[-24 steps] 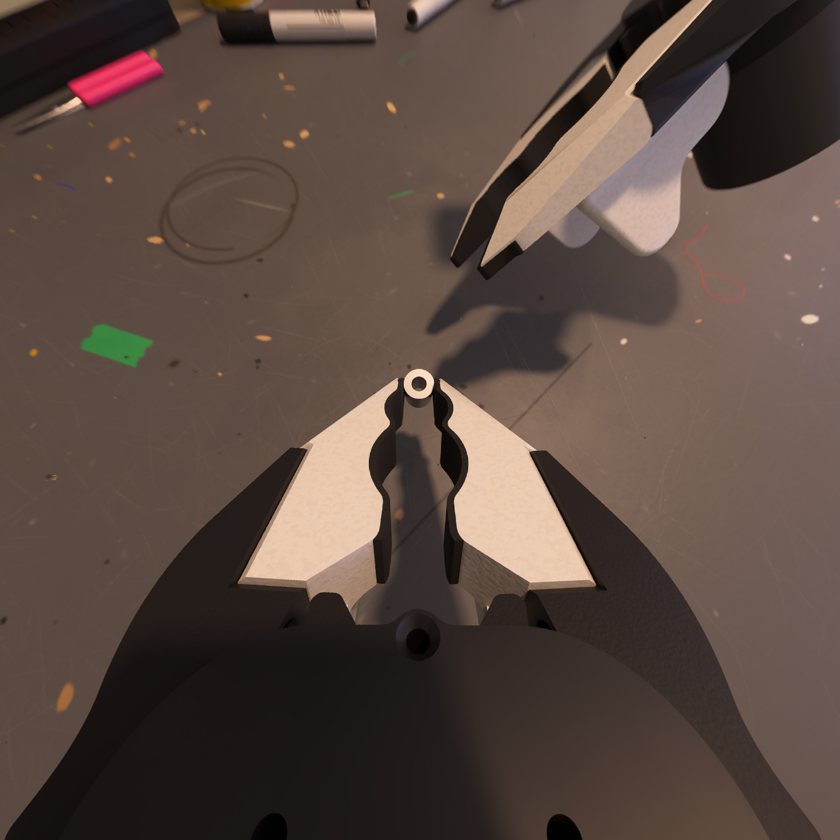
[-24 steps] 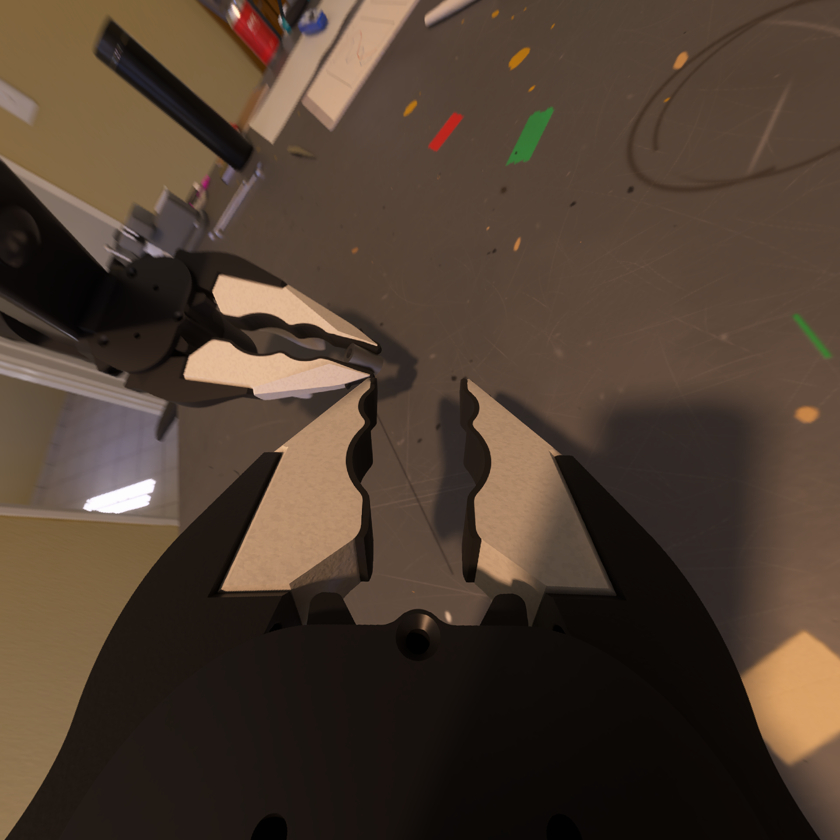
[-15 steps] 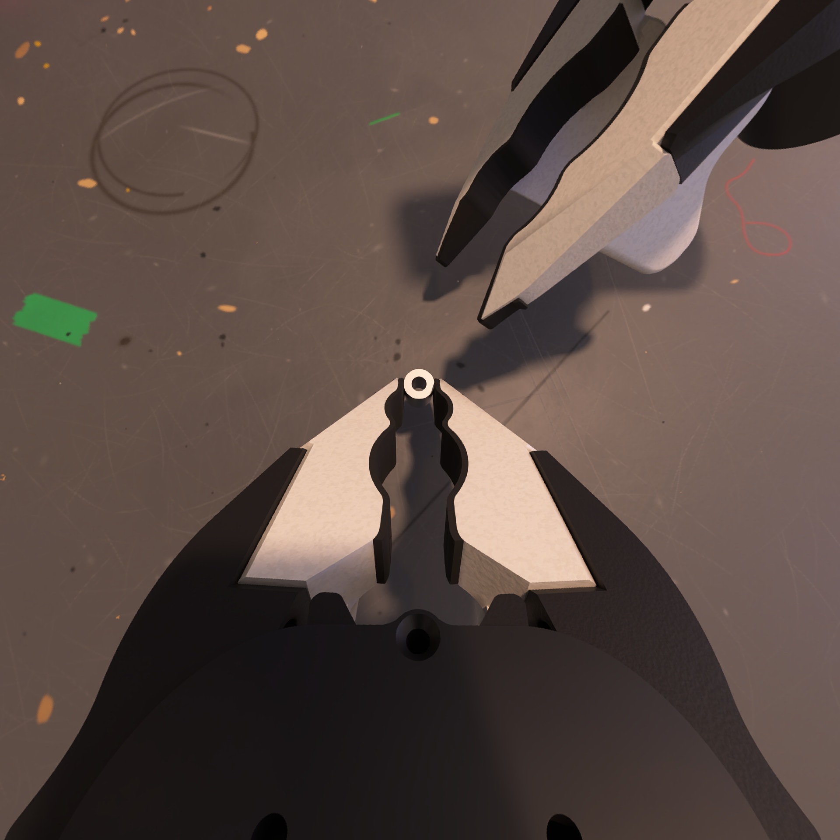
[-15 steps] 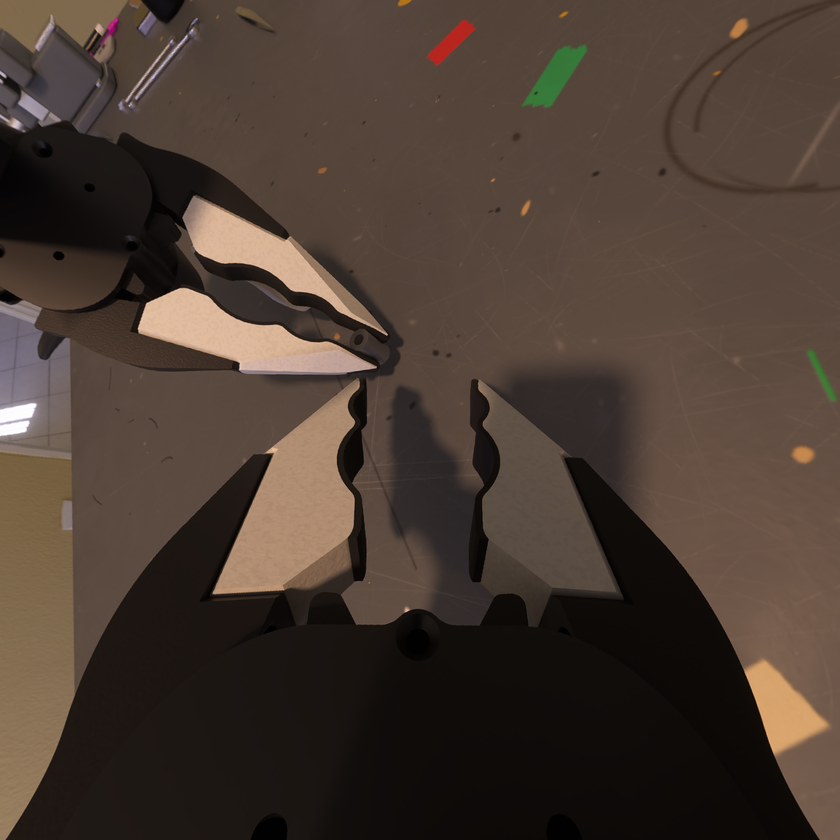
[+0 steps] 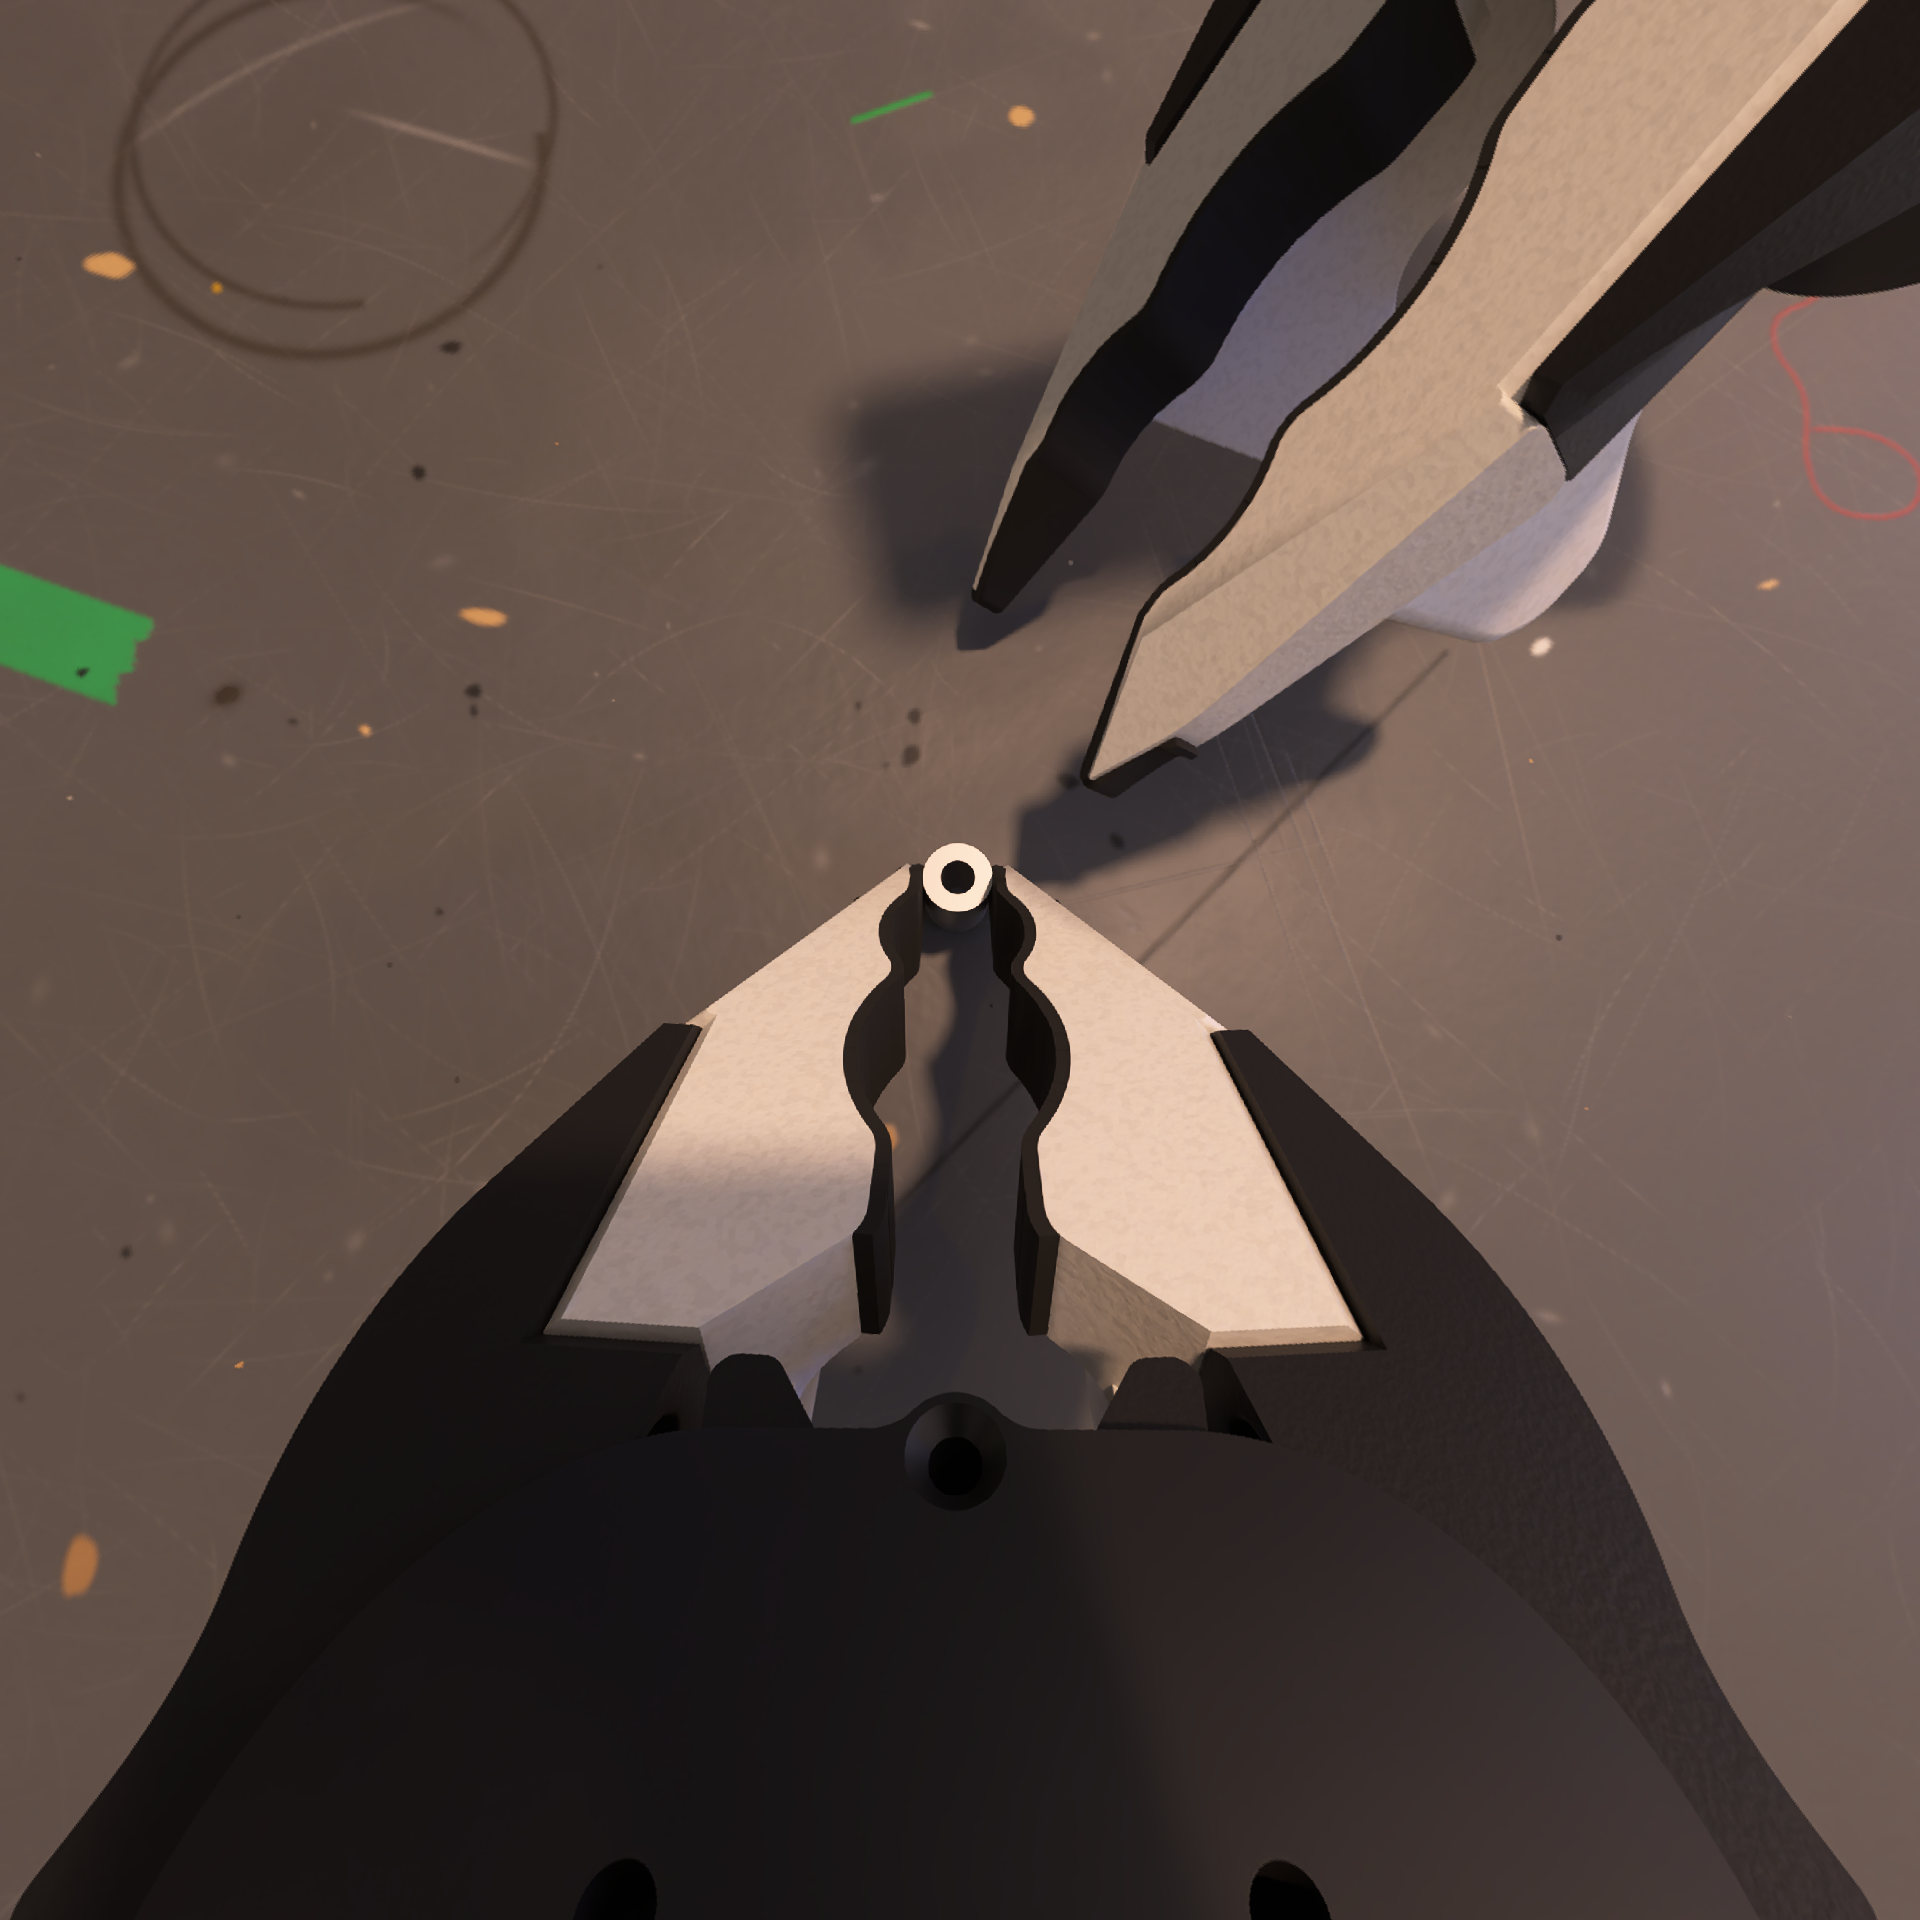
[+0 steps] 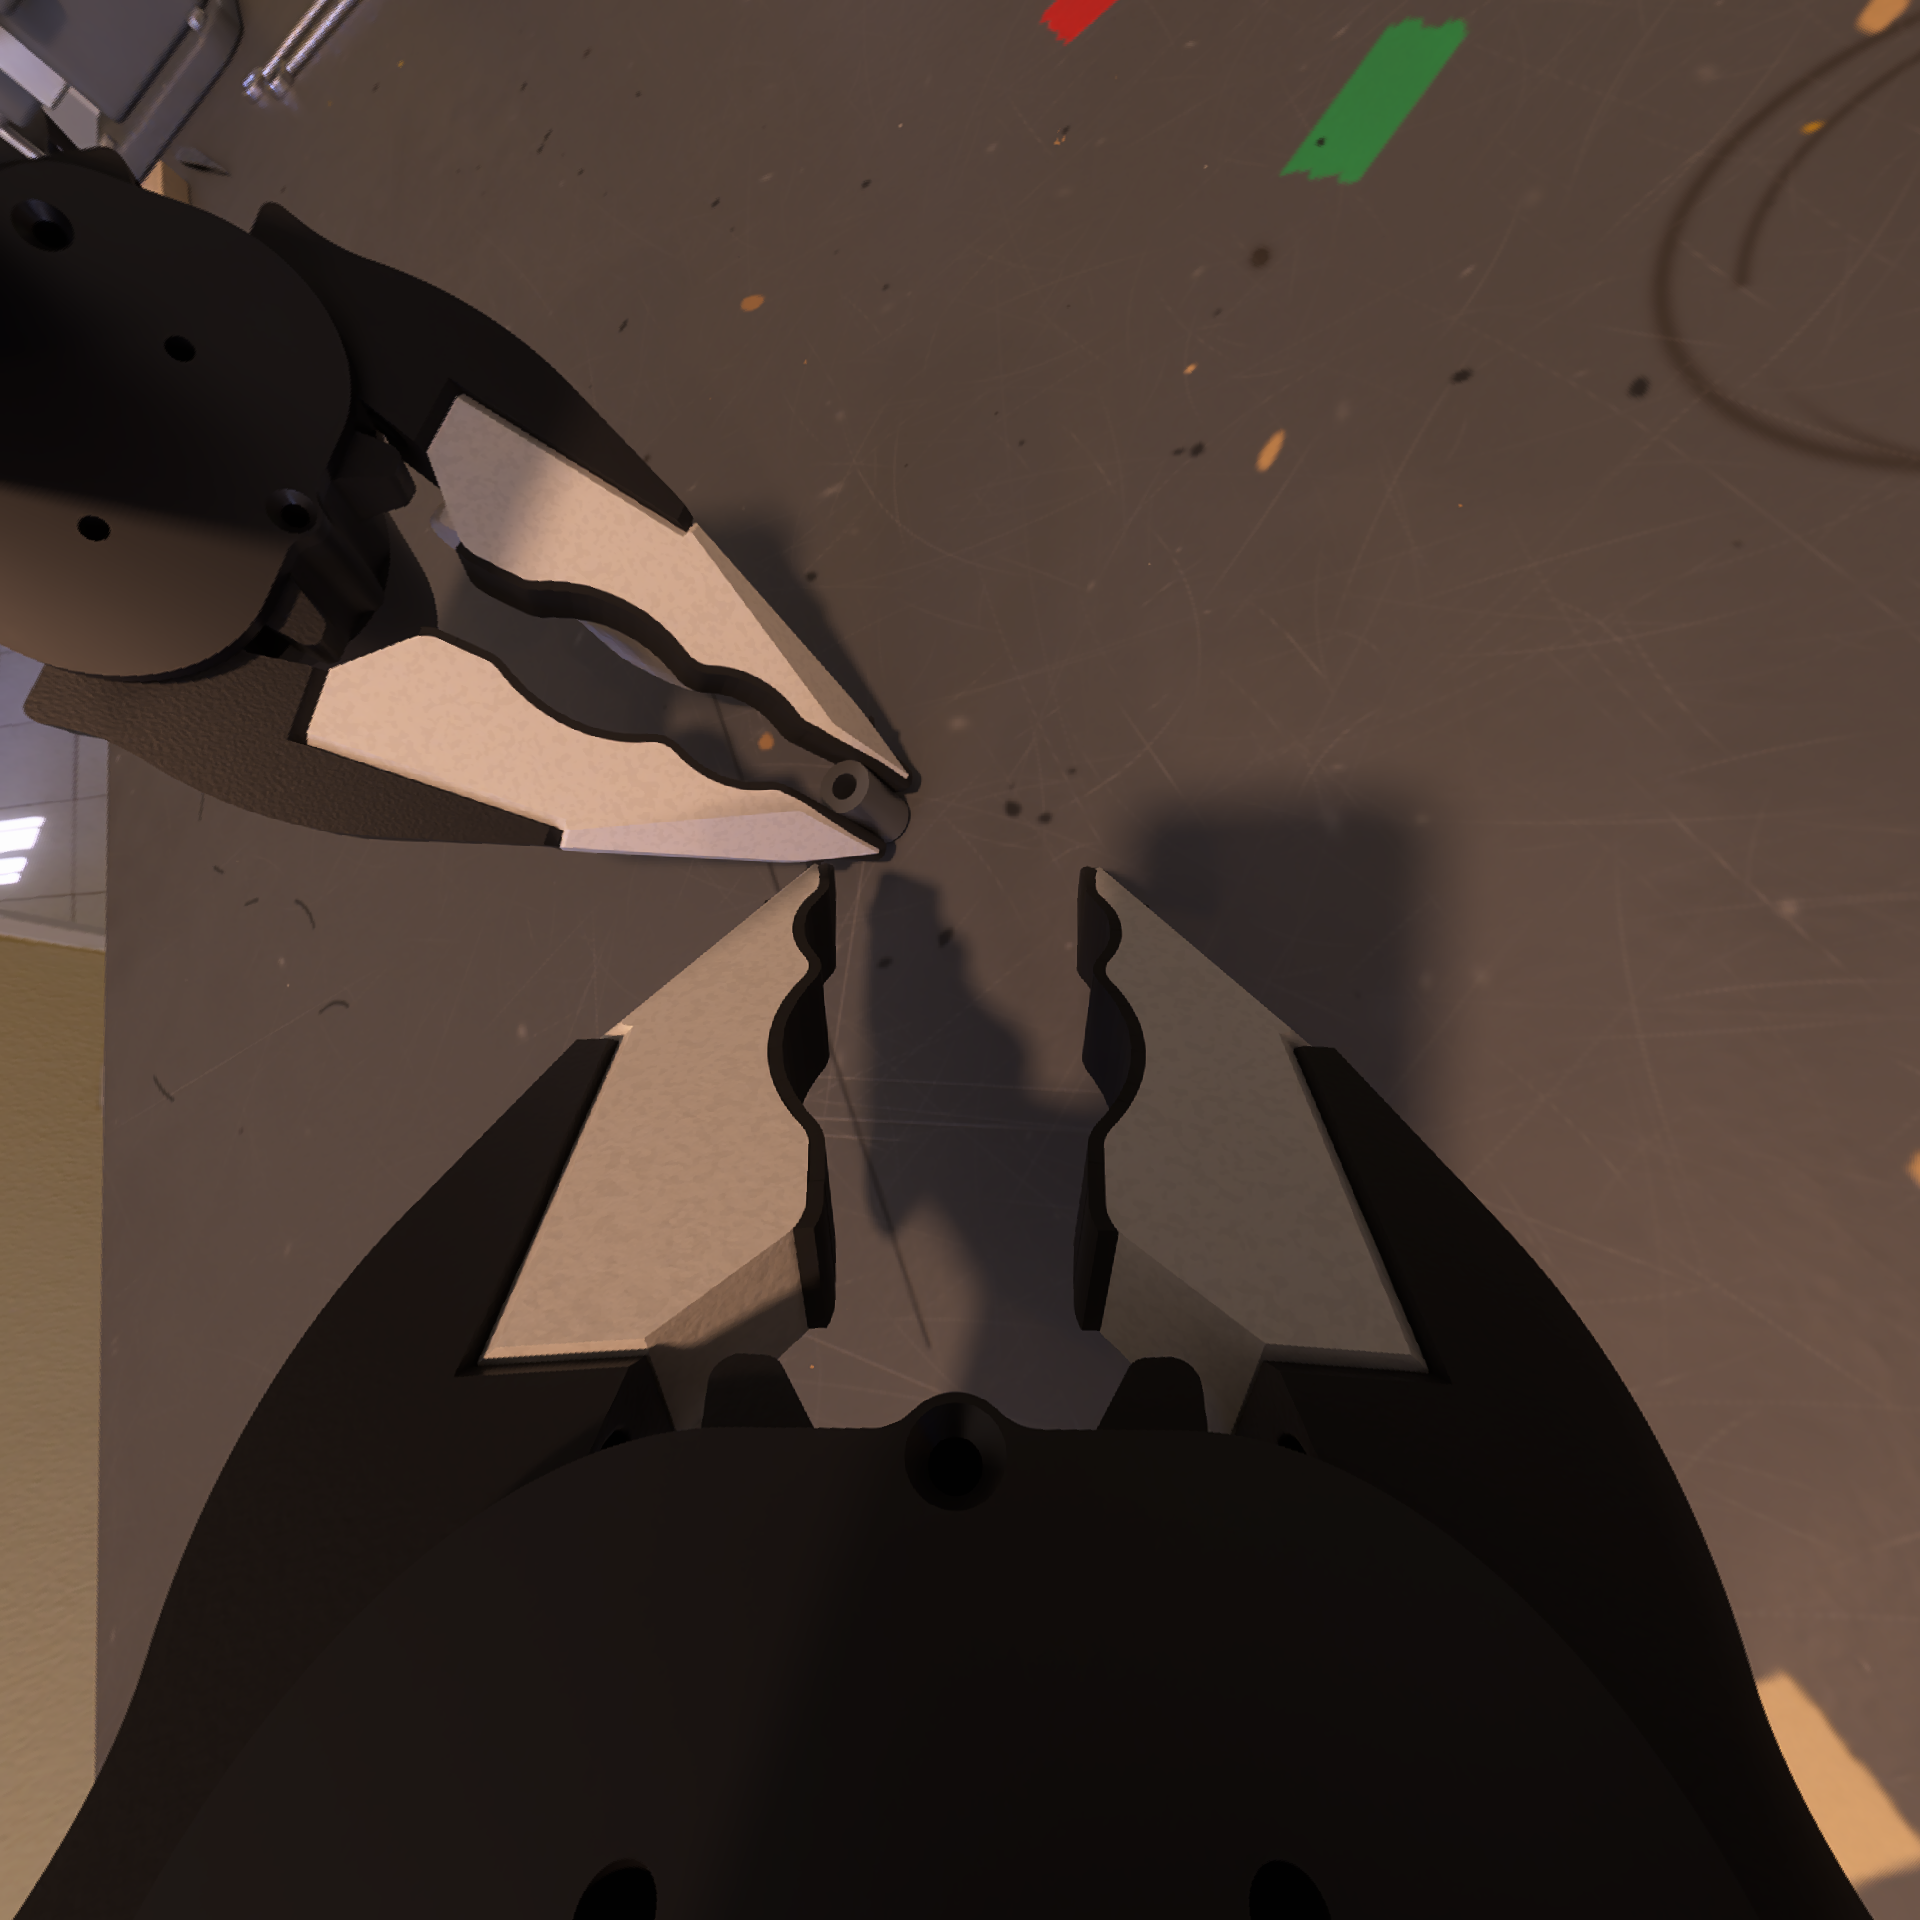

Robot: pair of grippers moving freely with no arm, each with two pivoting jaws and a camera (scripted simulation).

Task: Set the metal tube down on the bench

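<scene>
Left hand-held gripper (image 5: 957, 883) pinches the tube (image 5: 956, 879) at its tips above the worktop (image 5: 520, 935) — right hand-held gripper (image 6: 956, 883) spread, empty, close by.

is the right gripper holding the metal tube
No, the right gripper is open and empty; the metal tube sits pinched at the left gripper tips.

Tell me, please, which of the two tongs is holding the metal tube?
The left tongs: their tips are shut on the metal tube, seen end-on. The right tongs are open and empty.
</scene>
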